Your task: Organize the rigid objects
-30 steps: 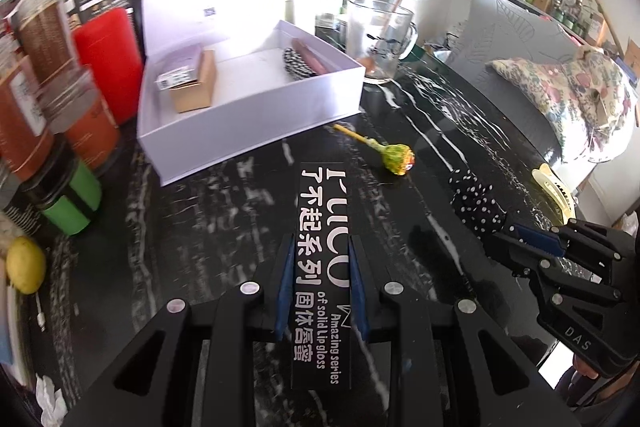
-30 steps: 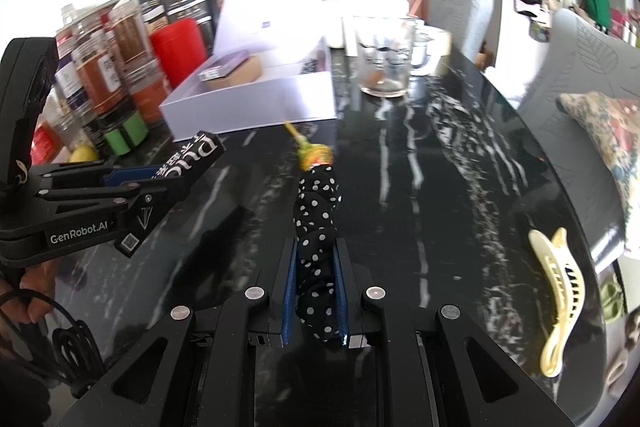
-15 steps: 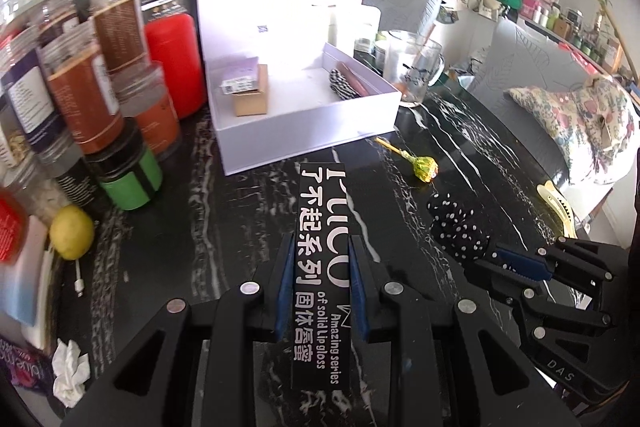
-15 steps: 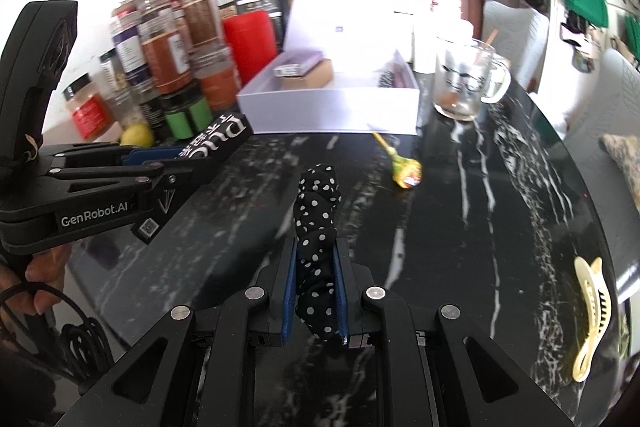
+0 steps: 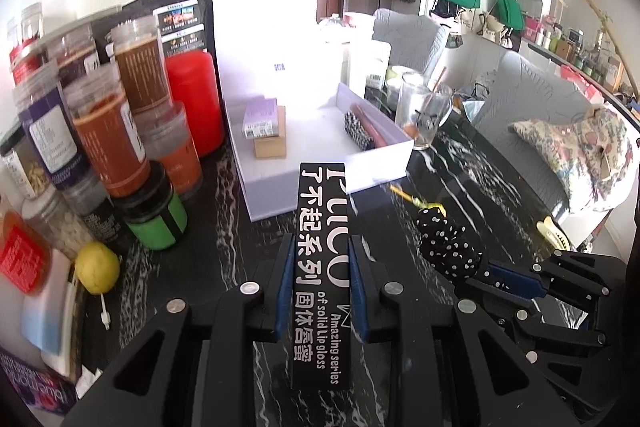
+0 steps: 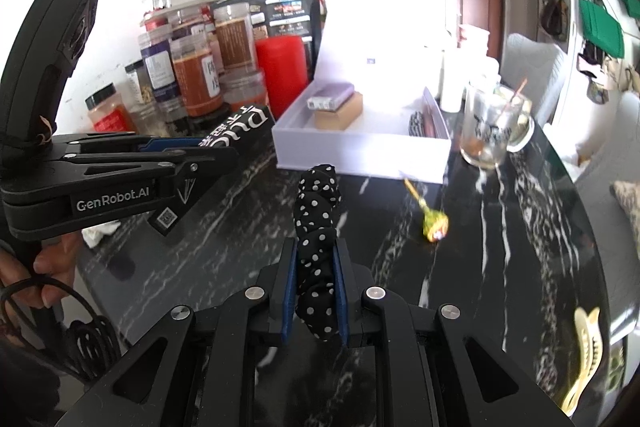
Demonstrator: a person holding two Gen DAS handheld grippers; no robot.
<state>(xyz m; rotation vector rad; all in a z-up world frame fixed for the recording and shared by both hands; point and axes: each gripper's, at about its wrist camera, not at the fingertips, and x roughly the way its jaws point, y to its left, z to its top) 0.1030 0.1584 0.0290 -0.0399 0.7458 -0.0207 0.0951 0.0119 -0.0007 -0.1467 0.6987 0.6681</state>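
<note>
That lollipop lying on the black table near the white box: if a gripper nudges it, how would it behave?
The lollipop would probably pivot or roll in an arc rather than slide straight, since its round wrapped head sits at one end of a thin stick. It looks light. The glossy table likely offers little friction, so it may skid.

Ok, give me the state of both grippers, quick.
Left gripper: shut on the black lip gloss box.
Right gripper: shut on the black polka-dot scrunchie.
</note>
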